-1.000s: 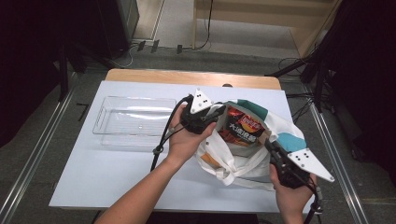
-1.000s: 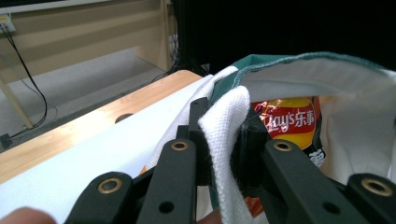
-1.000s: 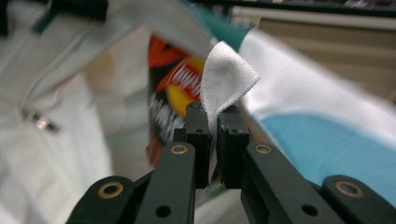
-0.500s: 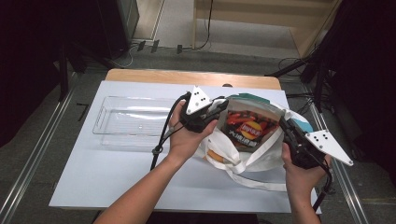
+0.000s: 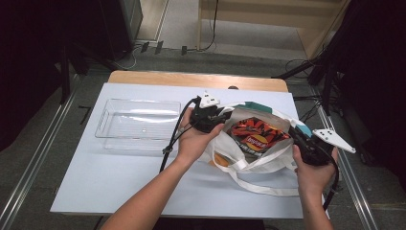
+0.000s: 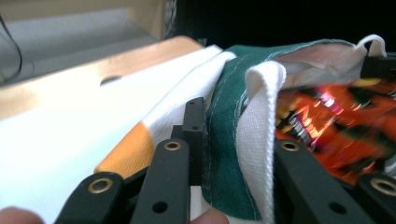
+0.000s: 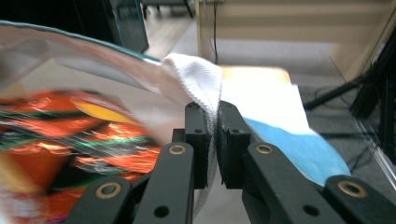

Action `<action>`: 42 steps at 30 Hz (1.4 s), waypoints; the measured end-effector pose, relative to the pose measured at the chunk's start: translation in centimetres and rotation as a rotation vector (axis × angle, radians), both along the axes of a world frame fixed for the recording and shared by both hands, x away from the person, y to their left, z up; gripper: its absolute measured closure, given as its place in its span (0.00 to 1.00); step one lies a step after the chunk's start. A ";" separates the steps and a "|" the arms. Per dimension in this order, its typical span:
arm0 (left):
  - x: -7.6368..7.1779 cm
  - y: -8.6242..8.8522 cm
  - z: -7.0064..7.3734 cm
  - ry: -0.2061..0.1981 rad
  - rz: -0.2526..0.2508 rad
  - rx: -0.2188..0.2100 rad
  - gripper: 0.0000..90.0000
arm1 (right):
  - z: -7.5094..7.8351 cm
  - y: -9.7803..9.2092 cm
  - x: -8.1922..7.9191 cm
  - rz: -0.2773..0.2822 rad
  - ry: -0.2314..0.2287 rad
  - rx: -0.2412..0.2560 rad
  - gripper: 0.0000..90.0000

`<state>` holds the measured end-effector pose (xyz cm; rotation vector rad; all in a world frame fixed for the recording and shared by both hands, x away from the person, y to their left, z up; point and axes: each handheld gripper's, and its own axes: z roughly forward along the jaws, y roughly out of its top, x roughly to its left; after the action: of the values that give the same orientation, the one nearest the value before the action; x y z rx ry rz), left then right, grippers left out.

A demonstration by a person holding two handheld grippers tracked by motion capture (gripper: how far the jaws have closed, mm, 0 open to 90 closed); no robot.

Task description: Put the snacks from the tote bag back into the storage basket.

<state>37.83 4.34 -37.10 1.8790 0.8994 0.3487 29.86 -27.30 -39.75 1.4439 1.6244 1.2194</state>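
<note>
Since approx 1 s ago the right hand-held gripper (image 5: 302, 142) has swung out to the right w/ its edge of the tote bag (image 5: 249, 160), and the left hand-held gripper (image 5: 221, 115) has held its spot at the left rim. So the bag mouth now gapes much wider; the orange snack packet (image 5: 257, 135) lies flatter and more exposed. Judgement: bag is being spread open to get the packet out, prob. toward the clear tray (image 5: 136, 125) on the left of the tabletop (image 5: 95, 177).

Left hand-held gripper: jaws either side of the green hem and white strap (image 6: 256, 135). Left gripper view shows cloth between them, but can't tell if they're fully pinched on it. Right hand-held gripper (image 7: 212, 135): jaws closed tight on a fold of white bag fabric (image 7: 198, 84), blue panel just to its right.

Packet sits inside the bag, between the two hand-held grippers, touching neither; bag rests mid-right on the tabletop, tray empty and apart.
</note>
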 end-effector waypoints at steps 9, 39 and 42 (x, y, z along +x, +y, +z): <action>0.4 -1.4 -4.1 0.061 0.100 0.093 0.88 | -4.5 0.2 2.7 0.010 0.134 0.028 0.95; -5.7 1.6 -5.2 -0.050 0.119 -0.026 0.58 | -4.0 2.4 -5.9 0.157 0.052 0.111 0.72; -7.2 2.2 -5.2 -0.071 0.094 -0.023 0.68 | -4.3 3.1 -5.9 0.196 0.075 0.130 0.82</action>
<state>30.61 6.53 -42.27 1.7958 0.9420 0.4575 23.94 -24.22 -44.10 1.4508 1.8004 1.4185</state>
